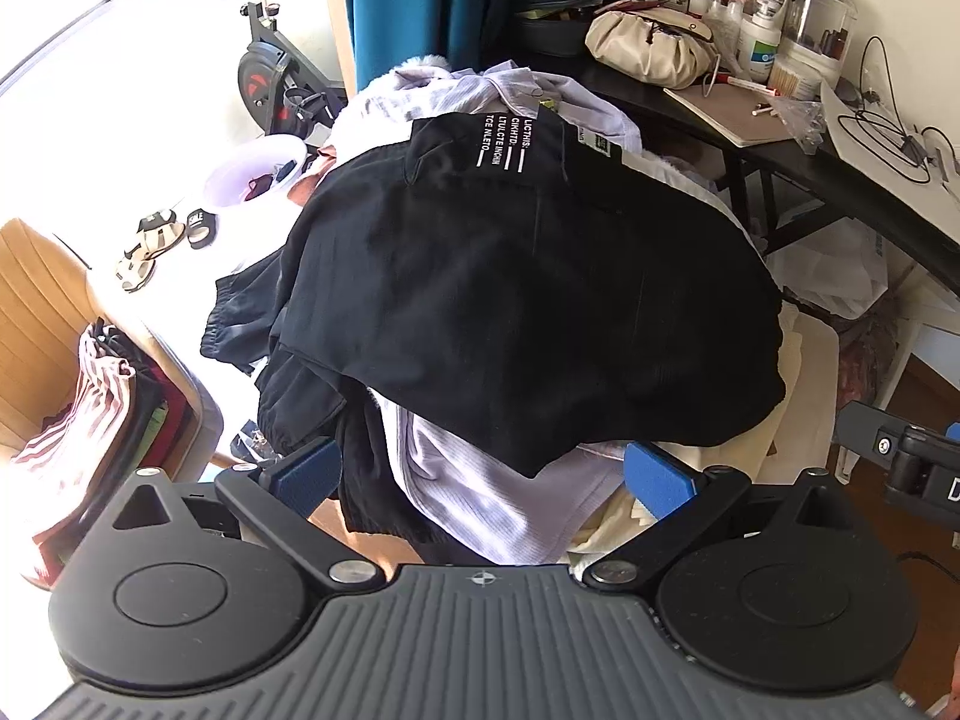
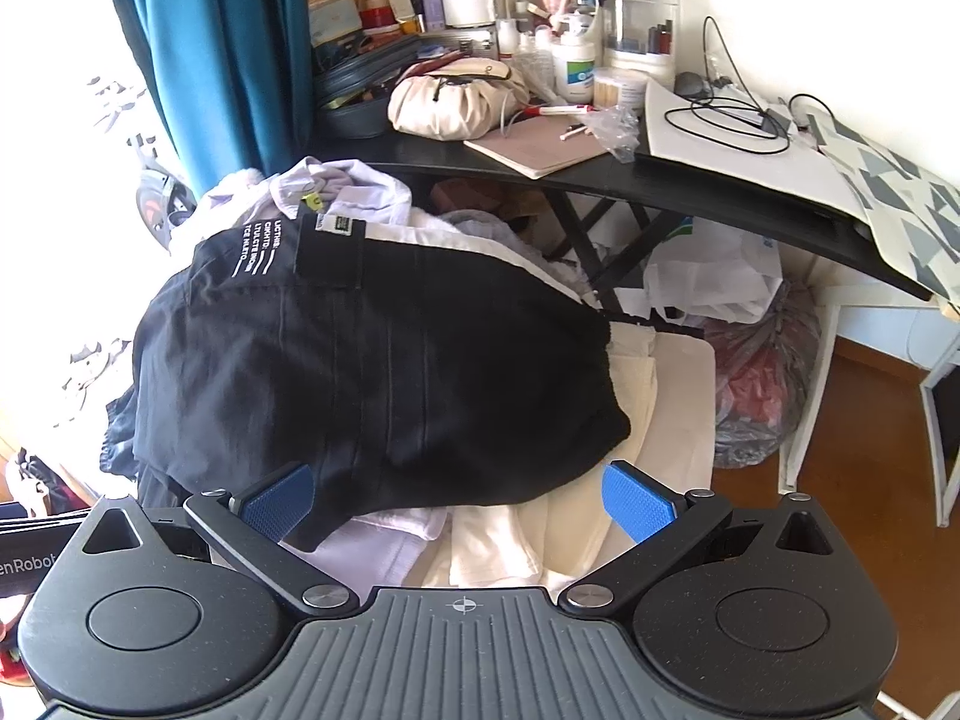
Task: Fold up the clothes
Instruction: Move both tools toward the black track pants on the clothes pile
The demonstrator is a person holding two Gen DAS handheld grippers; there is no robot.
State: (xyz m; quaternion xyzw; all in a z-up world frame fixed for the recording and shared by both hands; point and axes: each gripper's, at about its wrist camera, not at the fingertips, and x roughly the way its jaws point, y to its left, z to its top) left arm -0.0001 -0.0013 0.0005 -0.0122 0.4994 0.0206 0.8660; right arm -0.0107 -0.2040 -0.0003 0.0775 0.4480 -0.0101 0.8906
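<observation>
A black garment (image 1: pixel 516 300) with white printed lettering lies spread on top of a heap of clothes; it fills the middle of the right wrist view too, black garment (image 2: pixel 372 372). Under it show lilac fabric (image 1: pixel 498 504) and cream fabric (image 2: pixel 648 414). My left gripper (image 1: pixel 483 477) is open, its blue pads either side of the garment's near edge with nothing held. My right gripper (image 2: pixel 459 501) is open as well, its blue pads (image 2: pixel 637 501) just short of the garment's near hem. The right gripper's body (image 1: pixel 918 468) pokes in at the left wrist view's right edge.
A black desk (image 2: pixel 600 180) crowded with cosmetics, a beige pouch (image 2: pixel 456 102) and cables stands behind the heap. Plastic bags (image 2: pixel 756 372) lie under it. A teal curtain (image 2: pixel 222 54), an exercise bike (image 1: pixel 264 66), sandals (image 1: pixel 150 240) and a chair with striped clothes (image 1: pixel 78 420) sit left.
</observation>
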